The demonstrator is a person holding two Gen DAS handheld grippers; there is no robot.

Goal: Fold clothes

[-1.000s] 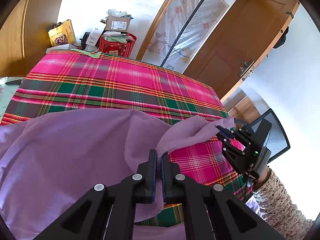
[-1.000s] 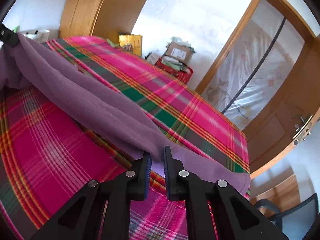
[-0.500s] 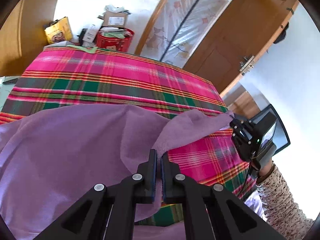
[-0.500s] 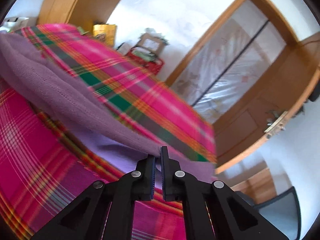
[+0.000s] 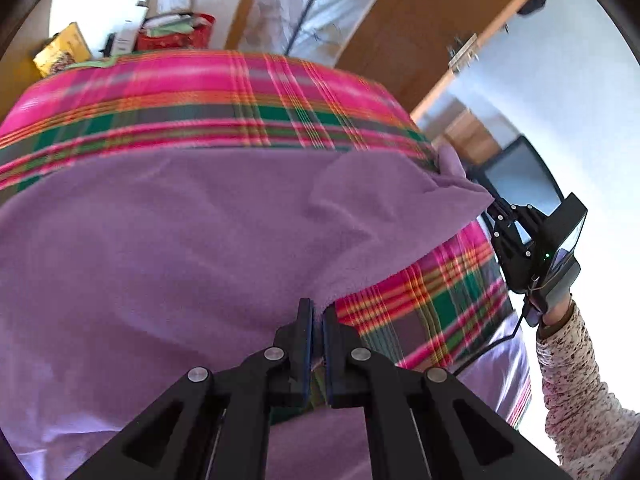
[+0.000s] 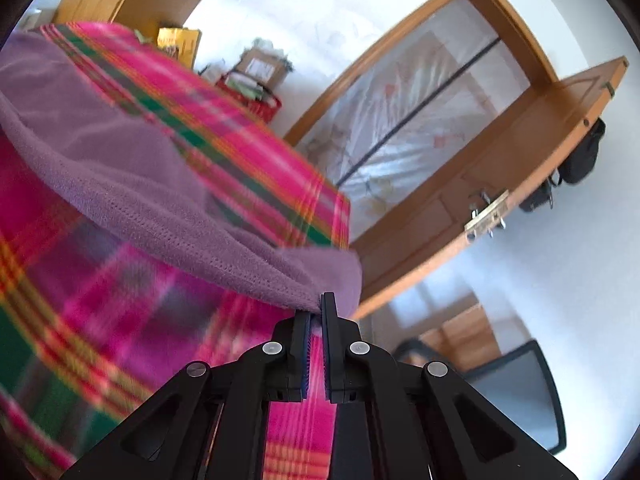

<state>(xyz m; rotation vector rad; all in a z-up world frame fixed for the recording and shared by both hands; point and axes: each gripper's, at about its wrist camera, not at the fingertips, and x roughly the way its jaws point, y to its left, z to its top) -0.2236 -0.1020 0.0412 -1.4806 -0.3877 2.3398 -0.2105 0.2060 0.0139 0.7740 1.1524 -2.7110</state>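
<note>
While you hold both grippers over the bed, the scene reads as follows.

Garment: the purple fleece garment [image 5: 192, 240] lies spread over the pink, green and orange plaid bedspread [image 5: 240, 92], covering most of its near part; a far band of plaid is bare.

Left gripper: your left gripper [image 5: 316, 320] is clenched on the near hem of the purple fleece garment, the cloth pinched between its black fingers [image 5: 305, 332].

Right gripper: your right gripper [image 6: 317, 314] has just been closing and is now clenched on a corner of the purple fleece garment [image 6: 160, 200]. In the left wrist view the right gripper [image 5: 496, 210] sits at the right edge of the bed, with the fleece corner drawn out to it.

Fabric between grippers: the edge runs raised above the plaid bedspread [image 6: 80, 300] from one grip to the other, with plaid showing under it.

Your arm: a speckled knit sleeve [image 5: 576, 392] shows behind the right gripper.

Background: a wooden door [image 6: 500, 168] stands open. A dark chair back [image 6: 520, 392] stands off the right side of the bed. A red basket of papers with a cardboard box on top [image 5: 176, 28] sits beyond the bed. Both views are partly blurred.
</note>
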